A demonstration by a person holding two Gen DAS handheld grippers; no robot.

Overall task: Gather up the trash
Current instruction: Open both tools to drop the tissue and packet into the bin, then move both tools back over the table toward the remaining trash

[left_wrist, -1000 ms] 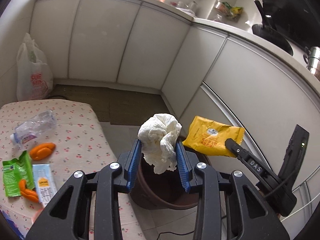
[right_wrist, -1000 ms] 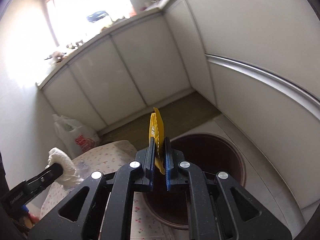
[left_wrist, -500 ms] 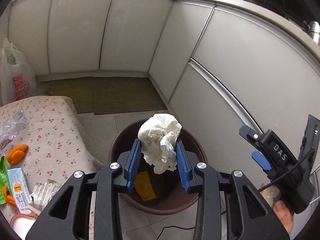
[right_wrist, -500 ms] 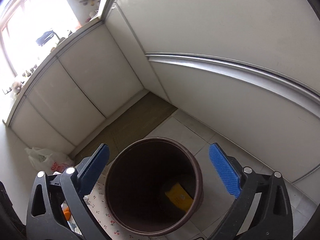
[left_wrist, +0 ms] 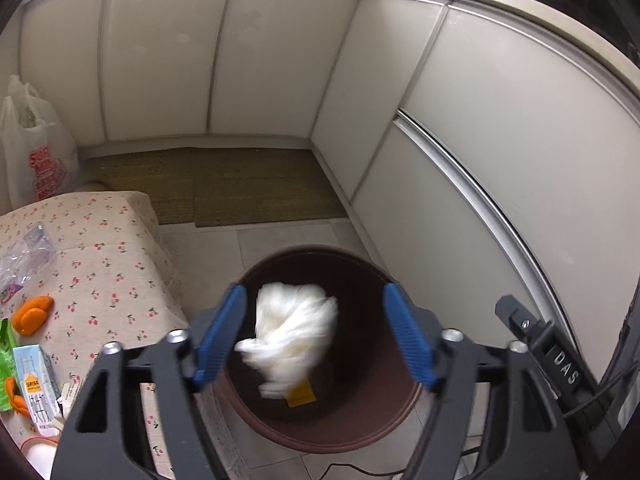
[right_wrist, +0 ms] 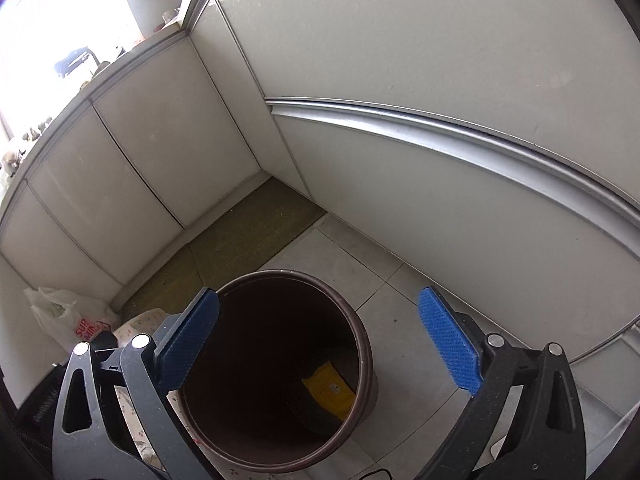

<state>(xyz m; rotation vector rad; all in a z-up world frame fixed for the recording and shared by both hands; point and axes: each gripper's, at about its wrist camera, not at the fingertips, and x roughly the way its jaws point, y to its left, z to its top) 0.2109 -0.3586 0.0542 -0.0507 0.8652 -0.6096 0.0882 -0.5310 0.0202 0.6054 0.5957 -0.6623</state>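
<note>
Left gripper [left_wrist: 316, 332] jaws just opening, released; tissue wad [left_wrist: 294, 340] blurring between pads, touching neither, dropping over brown bin [left_wrist: 320, 432]. Right gripper [right_wrist: 320, 344] gaping wide, holding nothing. Yellow wrapper [right_wrist: 330, 390] lying inside bin. Risk: light wad drifting, snagging rim. 1 bottle [left_wrist: 28, 252] waiting on table [left_wrist: 104, 264].

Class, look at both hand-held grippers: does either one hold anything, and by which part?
Neither. The left hand-held gripper has just opened; the tissue wad falls free. The right hand-held gripper is open, empty.
</note>
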